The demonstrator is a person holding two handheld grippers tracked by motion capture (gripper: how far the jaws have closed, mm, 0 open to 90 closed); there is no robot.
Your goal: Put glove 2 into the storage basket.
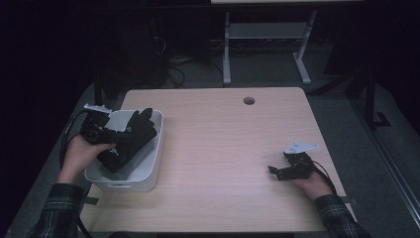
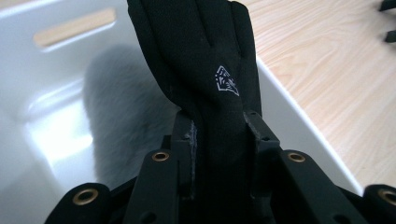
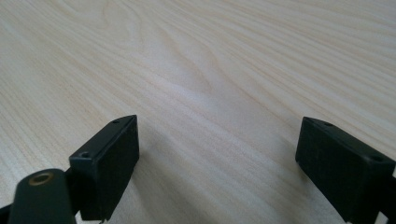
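Left claw is squeezed tight on a black glove, with both pads pressing the cuff end, and I see the glove's fingers sticking out past it over the white bin at the left side of the wooden table. Some of the glove hangs down inside the bin, and I see a small white mark on the glove's back. Over on the right, my other claw sits low over the bare table with its jaws wide apart and nothing between them.
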